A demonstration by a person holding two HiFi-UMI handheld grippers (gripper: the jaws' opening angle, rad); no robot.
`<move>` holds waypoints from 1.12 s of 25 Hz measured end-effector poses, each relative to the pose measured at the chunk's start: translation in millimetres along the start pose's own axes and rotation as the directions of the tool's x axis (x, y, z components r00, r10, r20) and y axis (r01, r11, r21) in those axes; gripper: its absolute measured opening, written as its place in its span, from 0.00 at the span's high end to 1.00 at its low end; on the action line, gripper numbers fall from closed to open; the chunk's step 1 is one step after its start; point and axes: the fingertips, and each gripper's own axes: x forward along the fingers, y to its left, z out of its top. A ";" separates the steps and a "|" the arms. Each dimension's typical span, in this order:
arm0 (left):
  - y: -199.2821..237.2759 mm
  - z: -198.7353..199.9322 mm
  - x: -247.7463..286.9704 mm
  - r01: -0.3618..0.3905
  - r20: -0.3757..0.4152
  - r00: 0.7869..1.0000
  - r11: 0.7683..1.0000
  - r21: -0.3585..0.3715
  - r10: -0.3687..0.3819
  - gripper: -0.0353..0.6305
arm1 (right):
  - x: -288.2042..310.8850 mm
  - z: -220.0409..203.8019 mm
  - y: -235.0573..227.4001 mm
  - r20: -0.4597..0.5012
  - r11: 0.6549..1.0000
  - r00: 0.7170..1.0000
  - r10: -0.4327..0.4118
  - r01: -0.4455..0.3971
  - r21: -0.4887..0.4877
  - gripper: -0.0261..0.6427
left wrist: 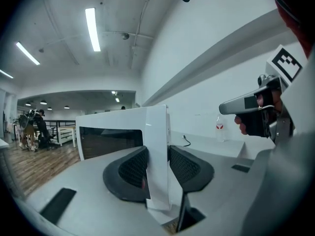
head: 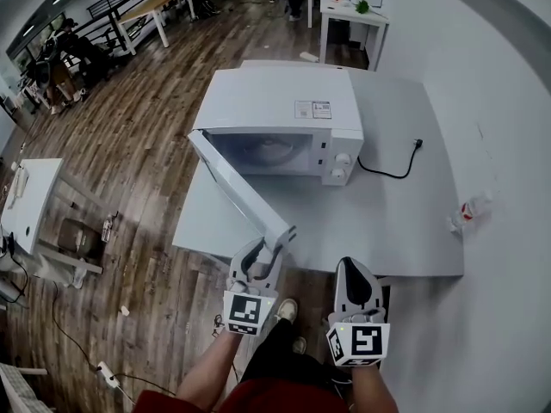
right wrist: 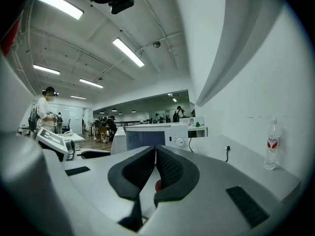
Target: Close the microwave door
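Observation:
A white microwave [head: 284, 114] stands on a white table [head: 405, 231], its door [head: 237, 188] swung wide open toward me. My left gripper [head: 267, 249] straddles the door's free end. In the left gripper view the door edge [left wrist: 156, 132] stands upright between the two black pads [left wrist: 130, 168], and both press on it. My right gripper [head: 355, 269] hovers at the table's front edge, to the right of the door and apart from it. Its jaws are shut with nothing between them [right wrist: 155, 168]; the microwave's front [right wrist: 152, 136] lies straight ahead of it.
A black power cord with its plug [head: 392, 166] lies on the table right of the microwave. A plastic bottle [head: 465, 213] rests at the table's right edge. A small white side table [head: 30, 200] stands on the wooden floor at left. People and desks are far behind.

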 end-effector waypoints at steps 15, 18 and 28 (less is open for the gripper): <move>-17.2 13.0 63.7 0.014 0.027 1.000 1.000 -0.006 -0.014 0.73 | 48.8 0.8 -43.2 -0.017 0.999 0.999 -0.043 0.043 0.006 0.92; -19.7 15.9 77.5 0.030 0.033 0.999 1.000 -0.008 -0.029 0.73 | 58.0 -2.7 -51.6 -0.026 0.999 0.998 -0.052 0.052 0.009 0.92; -22.1 28.1 119.6 0.061 0.070 0.996 0.998 -0.006 -0.061 0.74 | 89.1 -6.1 -77.9 -0.049 0.995 0.994 -0.095 0.096 0.022 0.92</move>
